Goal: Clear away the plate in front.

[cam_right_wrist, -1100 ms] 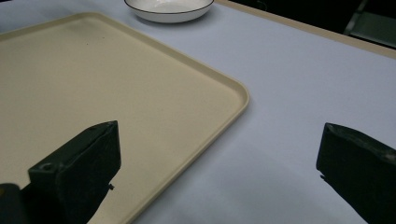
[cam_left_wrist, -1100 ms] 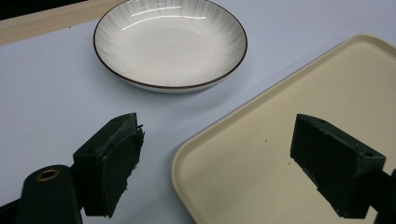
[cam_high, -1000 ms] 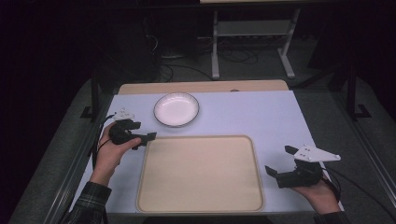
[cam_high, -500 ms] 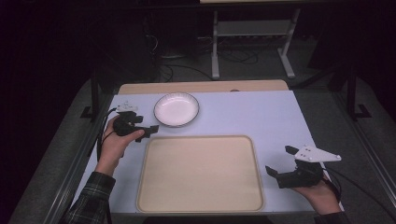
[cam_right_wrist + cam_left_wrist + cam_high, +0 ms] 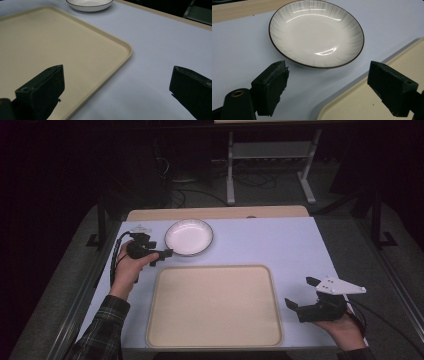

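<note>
A white shallow plate (image 5: 189, 237) with a thin dark rim stands on the pale blue table top, just behind the beige tray (image 5: 215, 306). My left gripper (image 5: 162, 257) is open right at the plate's near left edge; in the left gripper view the plate (image 5: 317, 32) lies just beyond the two spread jaws, with nothing between them. My right gripper (image 5: 300, 295) is open at the table's right front, beside the tray's right rim (image 5: 117, 62), and holds nothing. The plate (image 5: 88, 5) is far off in the right gripper view.
The tray is bare and takes up the front middle of the table. A wooden strip (image 5: 217, 213) runs along the far edge. Behind the table stands a metal rack (image 5: 270, 160) on a dark floor with cables.
My left gripper has moved away from me and rightward, up to the plate's edge. The right gripper has stayed in place.
</note>
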{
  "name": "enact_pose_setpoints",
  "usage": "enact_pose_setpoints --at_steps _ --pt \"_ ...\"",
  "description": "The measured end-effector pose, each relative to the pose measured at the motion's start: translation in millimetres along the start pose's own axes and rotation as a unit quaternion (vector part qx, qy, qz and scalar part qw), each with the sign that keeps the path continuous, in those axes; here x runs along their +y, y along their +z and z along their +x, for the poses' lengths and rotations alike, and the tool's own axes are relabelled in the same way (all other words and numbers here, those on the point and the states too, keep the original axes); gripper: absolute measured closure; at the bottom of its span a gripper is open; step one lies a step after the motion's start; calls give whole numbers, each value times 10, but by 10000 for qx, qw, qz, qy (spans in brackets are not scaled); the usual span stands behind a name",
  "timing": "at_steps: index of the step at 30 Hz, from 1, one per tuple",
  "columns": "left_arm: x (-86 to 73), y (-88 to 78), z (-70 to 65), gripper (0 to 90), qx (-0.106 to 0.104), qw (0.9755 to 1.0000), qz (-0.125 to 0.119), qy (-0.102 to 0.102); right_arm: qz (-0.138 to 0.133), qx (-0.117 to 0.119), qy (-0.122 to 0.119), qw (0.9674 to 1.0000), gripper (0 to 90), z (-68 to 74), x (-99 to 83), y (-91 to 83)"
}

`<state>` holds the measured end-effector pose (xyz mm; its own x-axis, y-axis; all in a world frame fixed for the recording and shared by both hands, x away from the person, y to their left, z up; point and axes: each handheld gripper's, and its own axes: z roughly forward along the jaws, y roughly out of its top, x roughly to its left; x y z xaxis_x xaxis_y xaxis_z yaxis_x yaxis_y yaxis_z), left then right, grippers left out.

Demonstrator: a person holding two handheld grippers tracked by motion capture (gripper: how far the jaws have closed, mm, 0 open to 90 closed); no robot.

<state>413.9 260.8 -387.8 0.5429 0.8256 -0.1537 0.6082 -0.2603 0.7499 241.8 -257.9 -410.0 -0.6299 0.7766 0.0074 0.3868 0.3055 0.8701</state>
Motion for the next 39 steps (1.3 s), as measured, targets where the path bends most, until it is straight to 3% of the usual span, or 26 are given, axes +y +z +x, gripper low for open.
enact_pose_setpoints --at_steps 18,27,39 --pt "110 209 142 165 93 9988 39 -482 -4 -5 -11 10000 0 -6 -2 -3" --pt "89 350 206 199 228 9959 126 -870 -13 8 -8 10000 0 -6 0 -7" --pt "47 513 231 238 391 9917 322 -1179 -23 20 -9 10000 0 -6 2 -11"
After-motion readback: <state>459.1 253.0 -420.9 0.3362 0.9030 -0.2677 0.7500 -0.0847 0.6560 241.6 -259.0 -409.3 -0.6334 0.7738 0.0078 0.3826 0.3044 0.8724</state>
